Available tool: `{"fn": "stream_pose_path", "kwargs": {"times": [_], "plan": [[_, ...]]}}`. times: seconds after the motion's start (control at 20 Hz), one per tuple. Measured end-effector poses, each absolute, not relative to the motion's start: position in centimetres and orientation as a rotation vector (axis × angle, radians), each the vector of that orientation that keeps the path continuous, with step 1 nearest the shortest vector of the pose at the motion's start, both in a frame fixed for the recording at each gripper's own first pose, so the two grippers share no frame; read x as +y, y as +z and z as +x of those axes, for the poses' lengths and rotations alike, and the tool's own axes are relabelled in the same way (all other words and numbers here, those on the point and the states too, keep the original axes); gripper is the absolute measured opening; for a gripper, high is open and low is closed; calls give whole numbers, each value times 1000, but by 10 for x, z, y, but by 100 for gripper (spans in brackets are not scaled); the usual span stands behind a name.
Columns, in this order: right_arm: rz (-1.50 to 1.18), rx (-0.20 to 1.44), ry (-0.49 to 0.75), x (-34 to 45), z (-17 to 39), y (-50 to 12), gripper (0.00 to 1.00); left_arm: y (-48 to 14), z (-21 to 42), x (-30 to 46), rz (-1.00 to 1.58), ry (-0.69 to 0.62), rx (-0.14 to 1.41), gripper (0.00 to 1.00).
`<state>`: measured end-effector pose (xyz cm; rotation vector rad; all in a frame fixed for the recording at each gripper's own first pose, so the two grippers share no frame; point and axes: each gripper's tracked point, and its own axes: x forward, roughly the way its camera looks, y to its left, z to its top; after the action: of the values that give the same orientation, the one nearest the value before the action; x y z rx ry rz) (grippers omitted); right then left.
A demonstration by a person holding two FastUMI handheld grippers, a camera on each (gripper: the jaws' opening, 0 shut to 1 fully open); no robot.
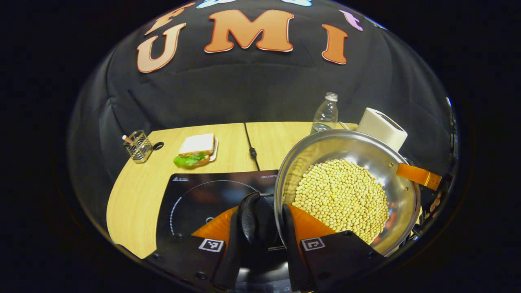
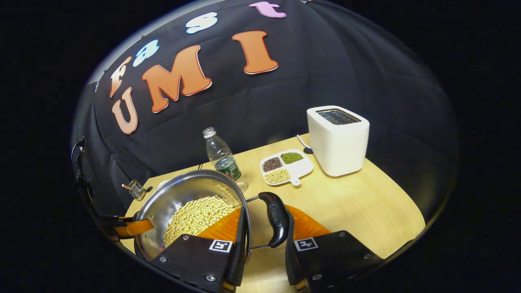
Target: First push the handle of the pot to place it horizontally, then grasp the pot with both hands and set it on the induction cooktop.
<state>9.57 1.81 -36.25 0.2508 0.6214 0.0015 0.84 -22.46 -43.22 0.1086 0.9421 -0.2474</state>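
A steel pot full of pale soybeans is held at both side handles. In the left gripper view my left gripper is shut across the black handle and the pot's rim, one finger outside the handle and one inside the wall. The black induction cooktop lies under and left of the pot. Whether the base touches it is hidden. In the right gripper view my right gripper clamps the opposite handle and the rim of the pot the same way. The other gripper's finger shows at the far rim.
On the wooden table lie a sandwich on a plate, a wire holder and a black cable. A clear bottle, a divided dish of beans and a white toaster stand behind the pot.
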Motion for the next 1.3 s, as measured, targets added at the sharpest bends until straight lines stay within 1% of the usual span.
{"fn": "stream_pose_path", "kwargs": {"times": [0.3,0.35,0.4,0.45,0.55,0.6,0.65,0.7,0.75,0.8,0.85,0.9,0.95,1.05,1.1,1.2,1.25,1.3], "plan": [[242,633,34,53,96,-360,41,-431,9,-183,59,-207,971,54],[239,633,40,59,96,-357,41,-431,10,-178,38,-202,982,58],[236,627,45,66,96,-354,41,-428,11,-173,31,-198,979,55],[230,624,52,72,97,-352,41,-425,14,-167,32,-194,972,58],[232,624,63,83,98,-349,41,-421,16,-152,29,-184,964,58],[232,623,70,90,98,-348,41,-420,16,-145,25,-179,962,55],[230,624,76,97,98,-347,41,-419,18,-138,22,-174,961,55],[227,627,83,103,98,-348,41,-418,18,-130,21,-168,963,58],[229,630,89,110,98,-349,41,-418,17,-122,19,-161,966,55],[230,637,97,119,99,-351,41,-419,17,-114,18,-154,970,55],[234,643,104,126,98,-353,41,-422,18,-105,18,-146,974,52],[237,652,113,134,99,-357,41,-423,19,-96,19,-138,977,55],[239,661,121,143,99,-360,41,-425,18,-87,20,-129,981,55],[238,675,137,158,98,-366,41,-426,18,-70,15,-111,991,55],[235,681,145,165,98,-367,41,-427,17,-62,11,-103,995,53],[233,693,158,178,97,-372,41,-434,17,-46,7,-91,1003,58],[236,702,163,184,96,-374,41,-437,18,-39,6,-86,1006,55],[243,710,167,190,95,-377,41,-437,18,-34,6,-81,1008,55]]}}
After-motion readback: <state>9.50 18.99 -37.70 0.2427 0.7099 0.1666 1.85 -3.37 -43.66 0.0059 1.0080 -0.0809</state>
